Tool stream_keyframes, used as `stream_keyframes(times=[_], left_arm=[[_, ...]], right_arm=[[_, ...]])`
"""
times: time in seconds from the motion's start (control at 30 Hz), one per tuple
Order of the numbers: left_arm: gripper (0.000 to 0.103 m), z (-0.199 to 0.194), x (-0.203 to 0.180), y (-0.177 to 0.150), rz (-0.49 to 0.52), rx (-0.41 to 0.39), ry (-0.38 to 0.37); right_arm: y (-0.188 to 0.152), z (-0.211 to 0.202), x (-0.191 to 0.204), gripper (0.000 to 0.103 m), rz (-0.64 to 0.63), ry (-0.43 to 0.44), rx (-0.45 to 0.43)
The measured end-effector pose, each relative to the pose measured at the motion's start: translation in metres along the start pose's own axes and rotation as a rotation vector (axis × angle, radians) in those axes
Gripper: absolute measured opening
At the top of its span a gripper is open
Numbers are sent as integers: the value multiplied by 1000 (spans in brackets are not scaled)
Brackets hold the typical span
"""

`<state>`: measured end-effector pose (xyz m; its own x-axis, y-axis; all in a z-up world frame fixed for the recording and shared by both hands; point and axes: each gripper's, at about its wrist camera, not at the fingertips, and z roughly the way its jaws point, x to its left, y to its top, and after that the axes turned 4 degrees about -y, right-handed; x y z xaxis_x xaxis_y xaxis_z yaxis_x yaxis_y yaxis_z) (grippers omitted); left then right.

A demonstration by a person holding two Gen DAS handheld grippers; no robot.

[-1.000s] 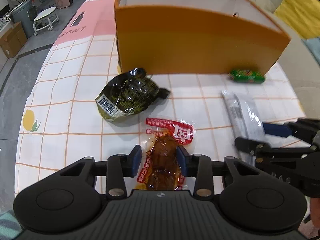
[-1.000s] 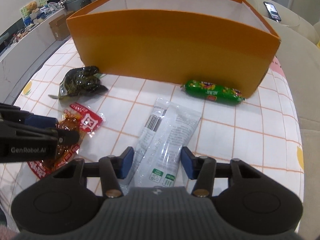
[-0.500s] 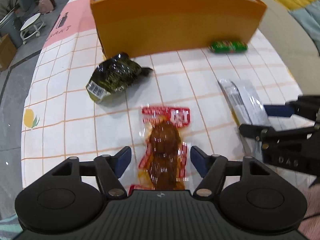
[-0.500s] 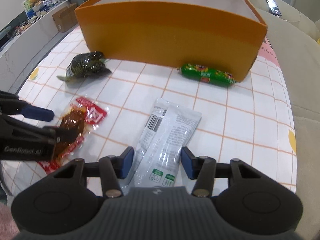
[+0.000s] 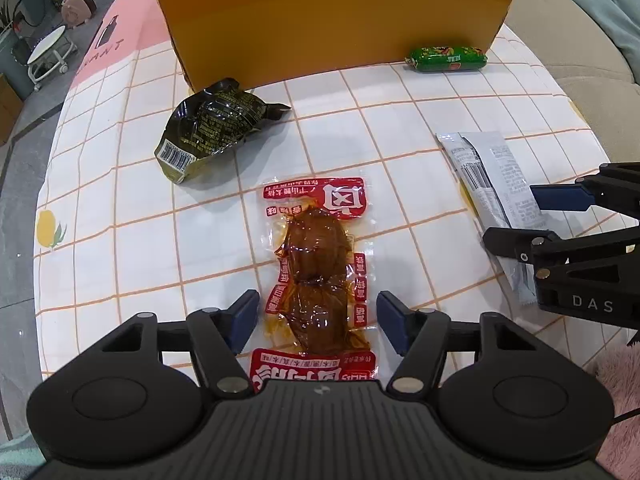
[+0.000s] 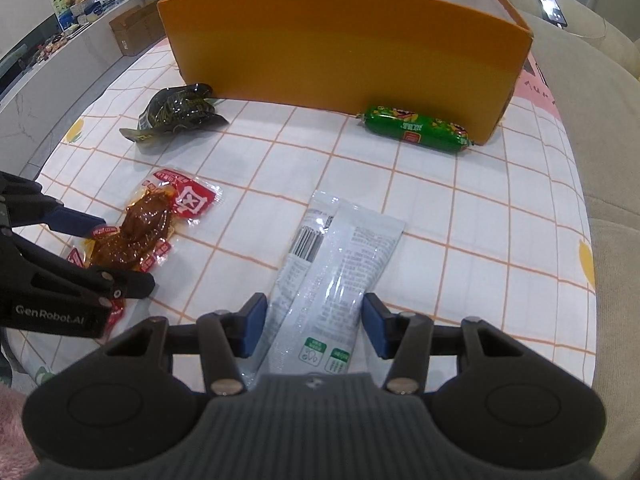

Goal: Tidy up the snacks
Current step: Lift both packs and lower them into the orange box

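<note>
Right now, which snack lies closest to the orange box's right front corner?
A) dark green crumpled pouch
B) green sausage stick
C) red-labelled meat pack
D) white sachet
B: the green sausage stick lies along the orange box at its right front corner. The dark pouch is by the left corner; the white sachet and red meat pack lie nearer the cameras.

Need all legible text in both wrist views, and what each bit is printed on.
"GenRobot.AI": side of the left gripper.
"DAS": side of the right gripper.
Pink tablecloth panel: letters ending "ANT", partly cut off.
Red-and-clear pouch of brown braised meat: Chinese print, upside down, unreadable.
Dark green crinkled packet, white-grey sachet, green sausage-shaped snack: print and barcodes too small.
</note>
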<state>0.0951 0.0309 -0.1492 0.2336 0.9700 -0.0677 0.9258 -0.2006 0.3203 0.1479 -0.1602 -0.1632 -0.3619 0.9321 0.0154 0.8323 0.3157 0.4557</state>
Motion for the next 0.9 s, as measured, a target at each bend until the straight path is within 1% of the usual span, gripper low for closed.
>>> stream_keyframes(times=[0.03,0.13,0.2,0.3,0.4,0.5,0.63,0.9], left_arm=[[67,0,0,0,-1,-3,1],[63,-1,1,1,-14,-12,1],[56,-3,2,1,-29,-22,-17],[53,-7,8,2,-90,-47,-53],[50,-16,7,4,-94,-81,-55],[44,-23,8,7,-112,-106,-83],[42,-33,5,9,-113,-138,-94],[41,-65,1,14,-116,-255,-118]], right_arm=[[0,0,0,51,1,1,0],[0,0,-1,51,4,2,-1],[0,0,-1,51,5,2,-2],[0,-1,-1,51,13,4,-2],[1,-3,-4,50,33,9,-3],[4,-8,-7,50,55,18,-11],[6,-19,-11,49,81,21,-36],[10,-45,-18,49,118,9,-94]])
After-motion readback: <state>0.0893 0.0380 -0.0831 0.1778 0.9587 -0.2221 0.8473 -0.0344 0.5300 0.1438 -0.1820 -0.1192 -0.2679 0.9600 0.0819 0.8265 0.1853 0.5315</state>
